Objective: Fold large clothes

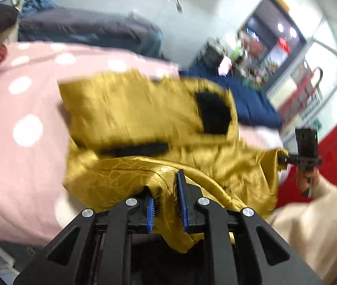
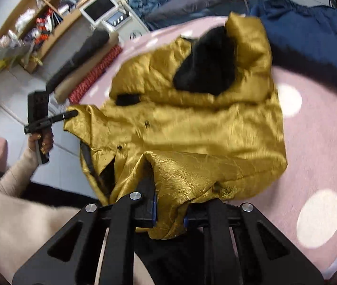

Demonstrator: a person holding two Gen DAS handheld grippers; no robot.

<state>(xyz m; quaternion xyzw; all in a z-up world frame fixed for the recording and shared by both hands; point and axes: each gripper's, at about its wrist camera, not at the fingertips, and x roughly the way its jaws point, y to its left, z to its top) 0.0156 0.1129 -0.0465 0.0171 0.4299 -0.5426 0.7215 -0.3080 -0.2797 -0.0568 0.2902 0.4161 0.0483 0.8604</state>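
We find open pink dotted bedcover (image 2: 315, 142) right of the gold jacket (image 2: 192, 123); a navy garment (image 2: 310, 40) blocks the far right, rolled fabrics (image 2: 92, 71) crowd the left edge.

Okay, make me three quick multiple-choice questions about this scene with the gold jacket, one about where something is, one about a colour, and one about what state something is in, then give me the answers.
1. Where does the gold jacket lie?
A. on a pink cover with white dots
B. on a wooden shelf
C. on the tiled floor

2. What colour is the lining inside the jacket's hood?
A. white
B. black
C. red

3. What is the state of the left gripper?
A. open, clear of everything
B. closed on the gold fabric
C. closed on a blue garment

Answers:
1. A: the pink dotted cover spreads under and around the jacket.
2. B: the hood's opening shows dark black against the gold shell.
3. B: in the left wrist view, gold fabric is bunched between the blue pads; the right gripper grips a fold likewise.
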